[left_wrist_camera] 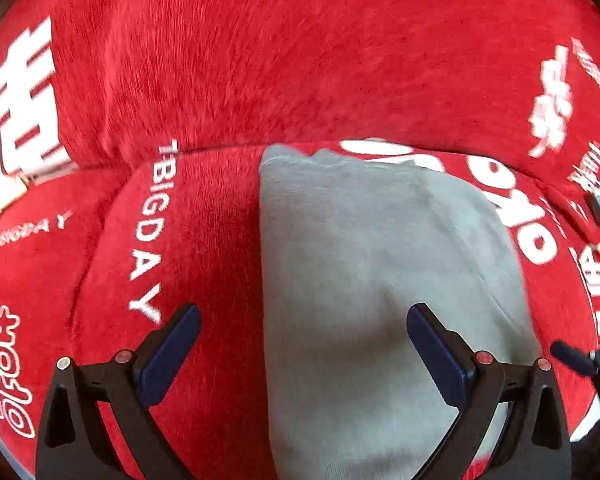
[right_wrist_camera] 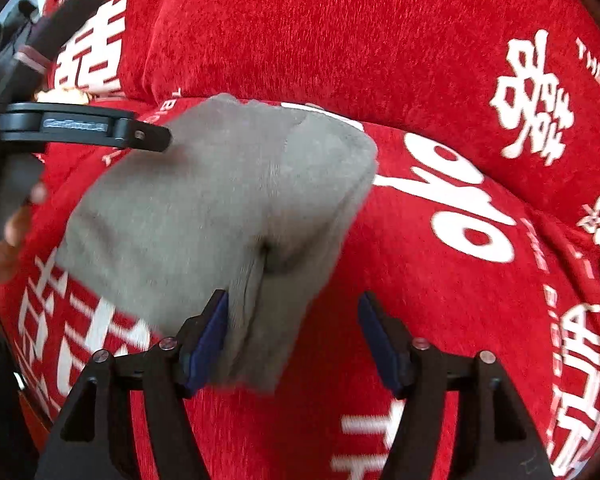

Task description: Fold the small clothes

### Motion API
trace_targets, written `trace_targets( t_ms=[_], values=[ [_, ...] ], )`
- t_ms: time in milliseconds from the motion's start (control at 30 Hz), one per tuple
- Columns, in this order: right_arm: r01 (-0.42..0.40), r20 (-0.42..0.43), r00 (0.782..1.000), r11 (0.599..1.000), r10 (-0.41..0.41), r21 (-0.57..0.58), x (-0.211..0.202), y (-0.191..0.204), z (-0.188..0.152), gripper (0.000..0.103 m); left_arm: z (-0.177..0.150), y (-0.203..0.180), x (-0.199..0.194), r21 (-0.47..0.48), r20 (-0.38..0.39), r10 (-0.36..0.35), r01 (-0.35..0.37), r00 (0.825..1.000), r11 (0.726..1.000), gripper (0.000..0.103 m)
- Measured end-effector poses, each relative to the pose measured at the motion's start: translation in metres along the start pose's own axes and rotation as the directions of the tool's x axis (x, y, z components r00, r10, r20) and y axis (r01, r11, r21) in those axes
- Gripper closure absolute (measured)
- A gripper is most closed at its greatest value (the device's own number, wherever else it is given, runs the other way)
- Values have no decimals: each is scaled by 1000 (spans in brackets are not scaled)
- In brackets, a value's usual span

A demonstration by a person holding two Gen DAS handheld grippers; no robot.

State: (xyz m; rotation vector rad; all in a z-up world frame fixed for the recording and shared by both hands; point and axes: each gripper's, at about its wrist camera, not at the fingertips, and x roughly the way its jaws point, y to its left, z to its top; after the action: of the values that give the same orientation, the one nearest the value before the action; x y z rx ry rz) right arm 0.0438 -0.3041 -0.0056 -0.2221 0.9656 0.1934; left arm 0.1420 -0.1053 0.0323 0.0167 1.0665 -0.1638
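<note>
the soft grey knit garment (right_wrist_camera: pixel 220 208) lies folded on the red plush printed cover (right_wrist_camera: pixel 340 40); my right gripper (right_wrist_camera: pixel 292 340) gapes, gripping nothing; left gripper (left_wrist_camera: pixel 304 344) wide, empty. only tidying seems left.

Both views are bright and evenly lit, smeared by motion blur, with strong fisheye bending and dark corners.

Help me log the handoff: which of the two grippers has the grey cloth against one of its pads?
The right gripper: the grey cloth lies against its left pad, jaws open. The left gripper just hovers above it, open.
</note>
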Motion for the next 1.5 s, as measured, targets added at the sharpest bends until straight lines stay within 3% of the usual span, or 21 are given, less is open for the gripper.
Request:
trace_targets(
  t_ms=[67,133,267,367,500,567,667,733,867,933,1067,1167,1300,1400,1500],
  values=[
    [25,40,999,1000,-25,0,-18,6,2,32,-10,-2,-16,24,40,-8,7,999,1000,0],
    [25,83,996,1000,-25,9,-29,11,9,23,-17,-3,-28,34,68,-9,7,998,999,0],
    [67,134,989,998,-66,-2,-25,31,28,23,-27,3,-42,27,88,15,-18,996,999,0],
    [61,87,994,998,-62,8,2,43,34,23,-35,10,-34,9,78,42,-42,996,999,0],
    [33,8,999,997,-33,64,34,45,18,23,-54,17,-6,8,6,90,-90,996,996,0],
    [-4,41,999,993,-1,121,29,37,6,22,-65,22,2,1,-13,76,-76,997,997,0],
    [-13,37,999,993,8,115,22,35,-9,22,-75,26,3,-18,-3,58,-58,998,998,0],
    [11,17,1000,996,-13,90,18,36,-16,22,-77,26,0,-15,-3,52,-52,999,999,0],
    [-16,-38,999,990,22,141,-2,22,-28,22,-82,25,-17,29,0,48,-48,999,998,0],
    [-27,7,1000,984,26,174,-20,12,-29,21,-84,24,-31,52,30,26,-27,999,998,0],
    [-37,72,997,974,21,224,-31,-5,1,21,-63,26,-36,28,68,34,-36,997,999,0],
    [-41,85,996,977,24,209,-18,-1,30,21,-40,35,-12,-71,-4,35,-35,999,997,0],
    [-62,14,998,988,61,143,26,15,64,22,-23,47,21,-179,-82,-26,11,996,984,0],
    [-51,-69,996,990,61,132,65,16,75,22,-16,44,35,-178,-112,-33,12,993,984,0],
    [-42,-59,997,985,53,167,79,3,87,20,-6,40,50,-165,-143,-46,23,989,986,0]
  ],
)
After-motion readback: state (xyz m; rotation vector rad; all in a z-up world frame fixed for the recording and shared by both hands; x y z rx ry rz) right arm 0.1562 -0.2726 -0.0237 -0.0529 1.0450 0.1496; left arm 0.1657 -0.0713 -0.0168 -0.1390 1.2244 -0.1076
